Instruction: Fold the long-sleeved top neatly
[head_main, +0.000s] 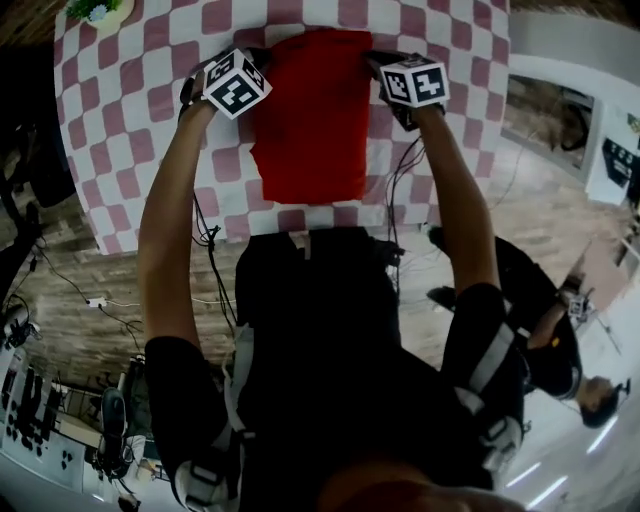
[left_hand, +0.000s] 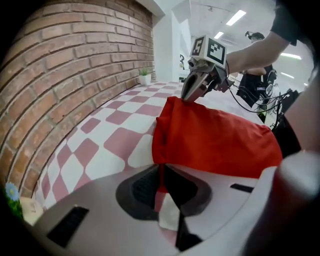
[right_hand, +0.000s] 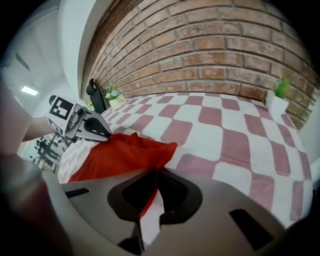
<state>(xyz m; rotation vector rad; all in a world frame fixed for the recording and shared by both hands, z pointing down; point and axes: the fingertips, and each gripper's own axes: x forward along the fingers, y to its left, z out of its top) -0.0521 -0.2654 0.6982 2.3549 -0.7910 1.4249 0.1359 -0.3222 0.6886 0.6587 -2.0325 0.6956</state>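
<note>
A red long-sleeved top (head_main: 312, 110) lies folded into a tall rectangle on the pink-and-white checked table (head_main: 140, 90). My left gripper (head_main: 258, 62) is at its far left corner and my right gripper (head_main: 376, 62) at its far right corner. In the left gripper view the jaws (left_hand: 161, 175) are shut on a thin edge of the red top (left_hand: 215, 140), and the right gripper (left_hand: 192, 90) pinches the other corner. In the right gripper view the jaws (right_hand: 151, 187) are likewise shut on the red cloth (right_hand: 120, 155), with the left gripper (right_hand: 95, 131) across from them.
A brick wall (right_hand: 210, 45) runs along the table's far side. Small potted plants (right_hand: 278, 97) (head_main: 95, 10) stand at the table's far corners, and a black object (right_hand: 96, 97) stands by one of them. Another person (head_main: 540, 320) sits on the floor to the right. Cables (head_main: 205, 240) hang by the table's near edge.
</note>
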